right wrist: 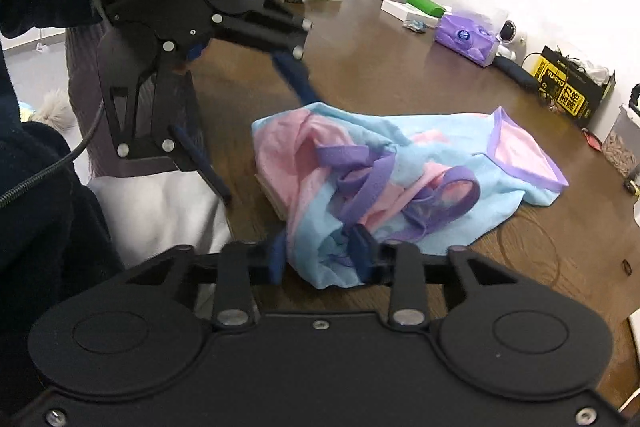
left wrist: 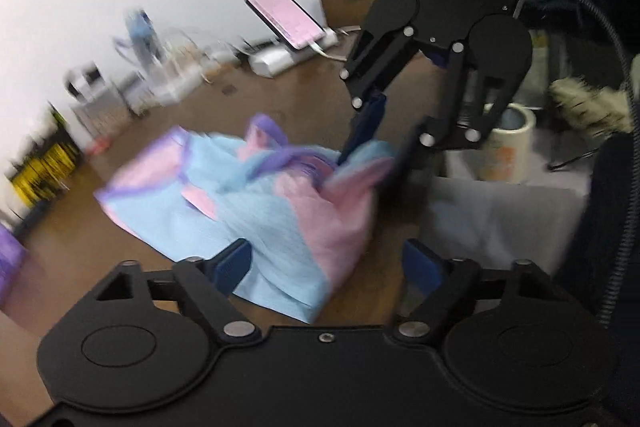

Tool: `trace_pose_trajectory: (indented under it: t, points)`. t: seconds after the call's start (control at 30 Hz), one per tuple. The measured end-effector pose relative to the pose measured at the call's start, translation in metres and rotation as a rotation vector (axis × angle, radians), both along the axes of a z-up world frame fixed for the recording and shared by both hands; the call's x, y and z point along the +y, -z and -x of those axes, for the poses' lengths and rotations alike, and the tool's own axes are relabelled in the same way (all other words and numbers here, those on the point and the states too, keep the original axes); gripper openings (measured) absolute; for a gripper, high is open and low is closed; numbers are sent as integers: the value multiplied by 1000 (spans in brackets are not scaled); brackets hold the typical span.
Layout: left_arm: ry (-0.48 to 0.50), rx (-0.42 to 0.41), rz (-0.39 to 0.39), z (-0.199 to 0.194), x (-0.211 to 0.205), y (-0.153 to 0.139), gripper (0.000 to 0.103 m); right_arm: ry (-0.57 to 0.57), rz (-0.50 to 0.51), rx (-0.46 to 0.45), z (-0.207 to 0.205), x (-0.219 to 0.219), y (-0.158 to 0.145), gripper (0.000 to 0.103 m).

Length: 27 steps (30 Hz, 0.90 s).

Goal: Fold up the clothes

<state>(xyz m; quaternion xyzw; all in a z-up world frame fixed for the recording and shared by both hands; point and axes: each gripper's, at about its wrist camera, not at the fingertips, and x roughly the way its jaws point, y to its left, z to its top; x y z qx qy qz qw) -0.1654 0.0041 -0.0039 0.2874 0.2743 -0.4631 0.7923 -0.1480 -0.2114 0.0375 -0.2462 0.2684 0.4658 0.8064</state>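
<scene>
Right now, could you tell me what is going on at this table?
A person holds a gripper in each hand over a crumpled blue, pink and purple garment on the brown table. The right gripper is pinching the near bunched edge of the cloth. The left gripper is open, poised over the garment's other end, gripping nothing. The garment is not yet folded.

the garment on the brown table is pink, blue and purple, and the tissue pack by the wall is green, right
Not quite. The tissue pack by the wall is purple, not green, as the right wrist view shows. The garment on the brown table is indeed pink, blue and purple.
</scene>
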Motion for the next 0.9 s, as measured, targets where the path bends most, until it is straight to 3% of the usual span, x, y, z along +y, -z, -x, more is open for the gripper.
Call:
trace_pose_trajectory:
  t: [0.07, 0.13, 0.17, 0.4, 0.57, 0.67, 0.73, 0.8, 0.9]
  points:
    - [8, 30, 3, 2, 2, -5, 51, -17, -15, 3, 1, -1, -4, 8]
    - [34, 69, 34, -1, 7, -19, 23, -29, -35, 2, 5, -4, -12, 8]
    - [45, 76, 54, -2, 9, -27, 21, -34, -46, 0, 7, -7, -16, 8]
    - [54, 129, 136, -47, 17, -61, 21, -12, -187, 42, -19, -28, -51, 8]
    - [-55, 162, 174, -109, 16, -64, 22, 89, -223, 141, -85, -32, -52, 9]
    - [-185, 177, 157, -150, 8, -53, 25, 167, -241, 178, -126, -33, -44, 11]
    - [-262, 201, 168, -174, 4, -43, 41, 222, -235, 187, -147, -31, -36, 20]
    - [-318, 229, 184, -189, 5, -36, 50, 276, -202, 192, -165, -24, -22, 28]
    - [-377, 246, 191, -202, 6, -23, 56, 367, -120, 148, -179, -15, 1, 51]
